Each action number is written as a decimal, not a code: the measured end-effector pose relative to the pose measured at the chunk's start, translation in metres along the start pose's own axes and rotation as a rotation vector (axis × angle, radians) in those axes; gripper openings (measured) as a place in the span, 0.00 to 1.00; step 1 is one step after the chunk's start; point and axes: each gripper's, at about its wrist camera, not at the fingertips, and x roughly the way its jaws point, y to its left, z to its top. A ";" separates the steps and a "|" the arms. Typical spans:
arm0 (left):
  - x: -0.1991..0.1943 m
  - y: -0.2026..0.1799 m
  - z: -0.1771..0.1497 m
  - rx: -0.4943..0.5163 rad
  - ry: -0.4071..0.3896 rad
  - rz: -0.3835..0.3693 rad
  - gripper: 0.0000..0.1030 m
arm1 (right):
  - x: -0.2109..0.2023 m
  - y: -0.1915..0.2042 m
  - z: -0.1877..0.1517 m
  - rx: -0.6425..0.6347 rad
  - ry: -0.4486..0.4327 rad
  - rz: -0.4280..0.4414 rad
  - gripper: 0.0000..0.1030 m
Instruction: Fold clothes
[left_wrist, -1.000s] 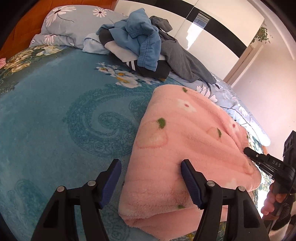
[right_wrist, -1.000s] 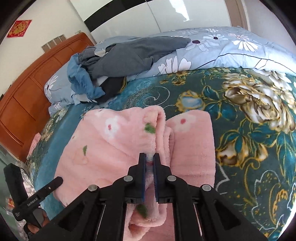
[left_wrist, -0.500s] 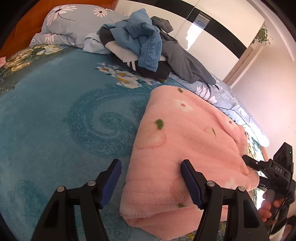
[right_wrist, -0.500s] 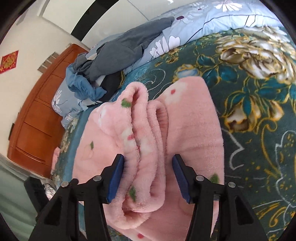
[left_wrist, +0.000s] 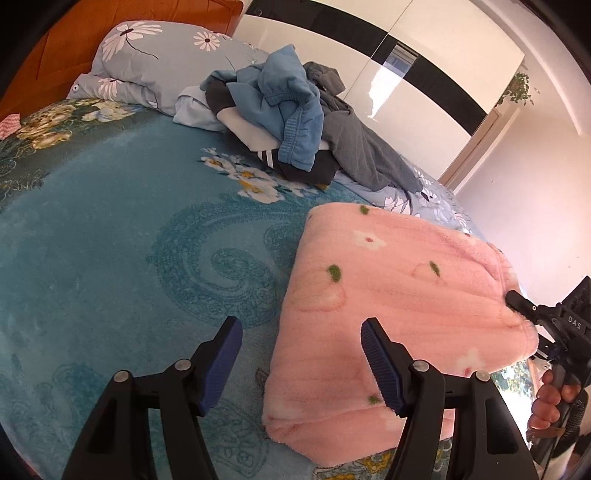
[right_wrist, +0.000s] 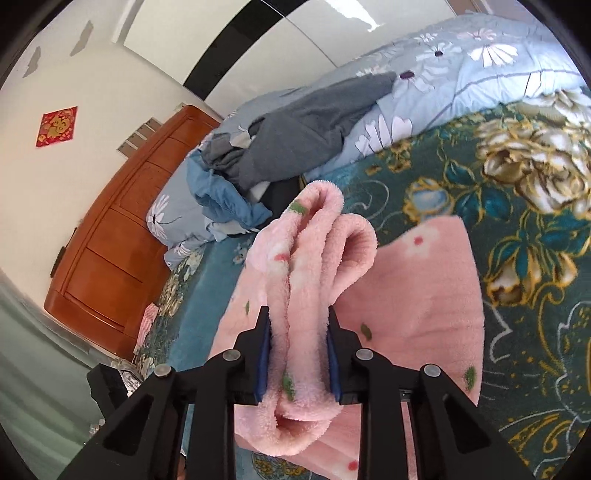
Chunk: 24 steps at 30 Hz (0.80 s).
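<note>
A pink fleece garment (left_wrist: 388, 314) with flower and strawberry prints lies folded on the teal floral bedspread (left_wrist: 129, 240). My left gripper (left_wrist: 301, 363) is open and empty, its jaws straddling the garment's near left edge. My right gripper (right_wrist: 297, 354) is shut on a thick bunched fold of the pink garment (right_wrist: 314, 266) and lifts it off the flat part. The right gripper also shows in the left wrist view (left_wrist: 517, 301) at the garment's right edge.
A heap of unfolded blue, grey, black and white clothes (left_wrist: 291, 122) lies at the far side of the bed, next to a floral pillow (left_wrist: 166, 62). A wooden headboard (right_wrist: 122, 236) stands behind. A glossy wardrobe (left_wrist: 406, 74) lines the wall.
My right gripper opened, then closed again on a thicker fold of the pink garment and raised it. My left gripper stayed open and barely moved.
</note>
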 end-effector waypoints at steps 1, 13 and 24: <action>-0.004 0.000 0.001 0.001 -0.009 -0.004 0.69 | -0.010 0.002 0.002 -0.015 -0.022 -0.004 0.26; 0.029 -0.005 -0.011 0.006 0.083 0.005 0.72 | -0.001 -0.101 -0.044 0.244 0.045 -0.086 0.26; 0.015 -0.007 -0.001 0.032 0.061 0.007 0.73 | -0.025 -0.055 -0.024 0.016 0.021 -0.227 0.34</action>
